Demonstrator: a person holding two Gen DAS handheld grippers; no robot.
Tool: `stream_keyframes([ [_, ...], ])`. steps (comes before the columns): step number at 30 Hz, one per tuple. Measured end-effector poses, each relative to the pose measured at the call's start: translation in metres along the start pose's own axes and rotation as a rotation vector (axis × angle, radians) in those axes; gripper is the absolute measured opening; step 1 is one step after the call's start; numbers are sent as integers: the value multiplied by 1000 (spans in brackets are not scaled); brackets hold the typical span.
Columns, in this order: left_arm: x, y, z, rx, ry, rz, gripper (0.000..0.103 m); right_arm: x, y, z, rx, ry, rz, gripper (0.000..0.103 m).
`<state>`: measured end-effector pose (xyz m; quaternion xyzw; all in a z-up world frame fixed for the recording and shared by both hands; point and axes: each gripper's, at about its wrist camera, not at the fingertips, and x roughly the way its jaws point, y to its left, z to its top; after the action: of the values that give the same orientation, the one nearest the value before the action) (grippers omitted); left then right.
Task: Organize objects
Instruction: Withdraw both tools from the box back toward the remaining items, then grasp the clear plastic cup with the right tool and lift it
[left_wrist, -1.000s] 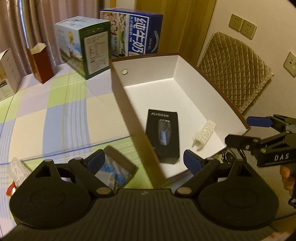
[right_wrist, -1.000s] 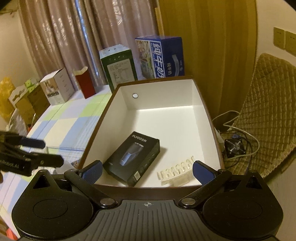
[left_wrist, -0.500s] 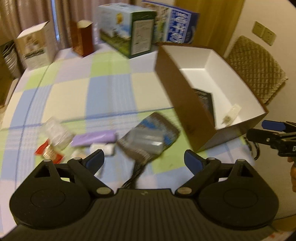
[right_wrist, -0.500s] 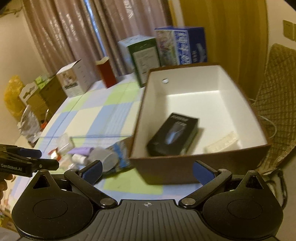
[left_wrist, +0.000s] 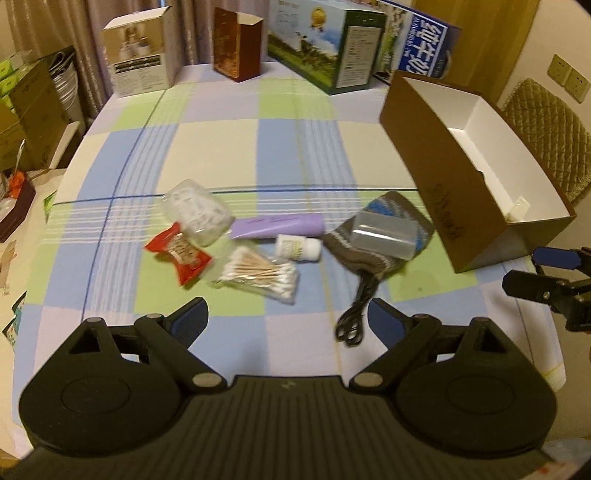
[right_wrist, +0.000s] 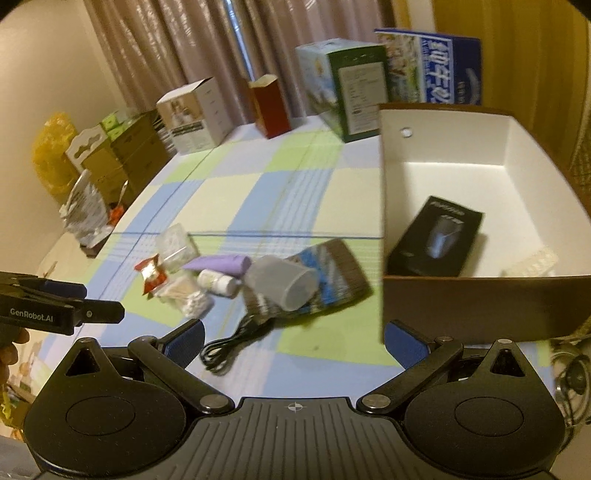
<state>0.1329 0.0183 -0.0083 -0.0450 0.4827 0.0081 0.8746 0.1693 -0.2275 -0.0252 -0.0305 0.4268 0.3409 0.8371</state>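
A brown box (left_wrist: 439, 188) with a white inside stands at the table's right; in the right wrist view it (right_wrist: 480, 299) holds a black carton (right_wrist: 436, 240) and a clear plastic piece (right_wrist: 528, 264). Loose items lie mid-table: a clear jar (left_wrist: 195, 212), red packet (left_wrist: 179, 254), cotton swabs (left_wrist: 260, 275), purple tube (left_wrist: 279, 225), white bottle (left_wrist: 297, 247), and a grey plastic cup (left_wrist: 384, 236) on a knitted hat (left_wrist: 373, 254) with a black cord (left_wrist: 356, 314). My left gripper (left_wrist: 286, 321) is open and empty, short of the pile. My right gripper (right_wrist: 293, 341) is open and empty near the box's front.
Several cartons stand along the far edge: a white box (left_wrist: 138, 66), a red-brown box (left_wrist: 236, 44), a green box (left_wrist: 328, 44) and a blue milk carton (left_wrist: 424, 51). Stacked boxes and bags sit off the table's left side (right_wrist: 122, 155). A quilted chair (left_wrist: 550, 129) is behind the brown box.
Both grippers have pulled back and swung left from over the brown box. The pile of loose items on the table has come into view. Both stay open and empty.
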Motion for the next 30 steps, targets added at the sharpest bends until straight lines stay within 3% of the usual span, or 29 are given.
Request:
stream_keyframes([
  [12,8,37,-11,-65,12,41,91,44,26,11,-74,1,4,100],
  [21,21,52,-9,-97,20,55,91,74,29,28,-146,4,-10,83],
  [30,41,59,-3,-106,41,61,91,122,31,36,-214,64,-42,69],
])
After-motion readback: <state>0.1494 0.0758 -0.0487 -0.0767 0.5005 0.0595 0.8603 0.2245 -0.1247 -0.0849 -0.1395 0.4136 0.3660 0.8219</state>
